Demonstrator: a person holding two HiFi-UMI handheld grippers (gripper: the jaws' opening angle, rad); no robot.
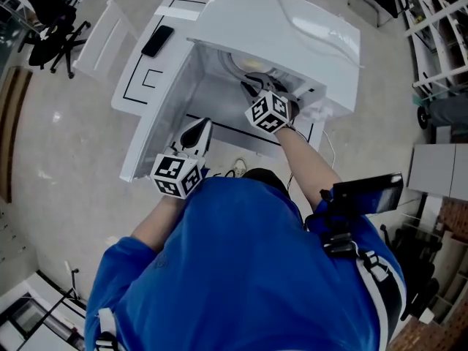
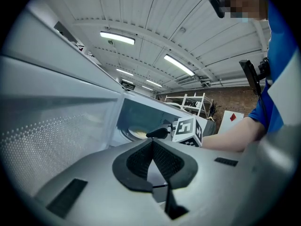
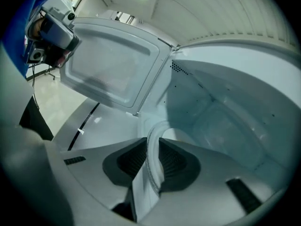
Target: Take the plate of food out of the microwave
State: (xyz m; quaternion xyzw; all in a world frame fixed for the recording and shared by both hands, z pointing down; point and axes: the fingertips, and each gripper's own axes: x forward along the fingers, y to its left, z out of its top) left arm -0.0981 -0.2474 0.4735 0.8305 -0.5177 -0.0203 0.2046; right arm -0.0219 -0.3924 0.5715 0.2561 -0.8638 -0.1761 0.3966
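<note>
Right gripper [image 1: 257, 88] is way nearer: it's inside the microwave [image 1: 307, 28], parted jaws straddling the plate [image 3: 152, 147] rim dead ahead, not squeezing yet I think, while the closed, empty left gripper [image 1: 197, 133] hangs outside.

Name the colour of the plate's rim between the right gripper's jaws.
The plate rim is white, with a finely ribbed edge. It shows best in the right gripper view.

The right gripper [image 3: 151, 149] fills the bottom of the frame. Its jaws stand slightly apart, and the upright rim of a white plate [image 3: 159, 126] sits in the gap, close to both dark pads. The white microwave cavity [image 3: 225, 117] opens to the right. Its door [image 3: 113, 65] hangs open at upper left, above a white table [image 3: 110, 126] marked with a black line.
</note>
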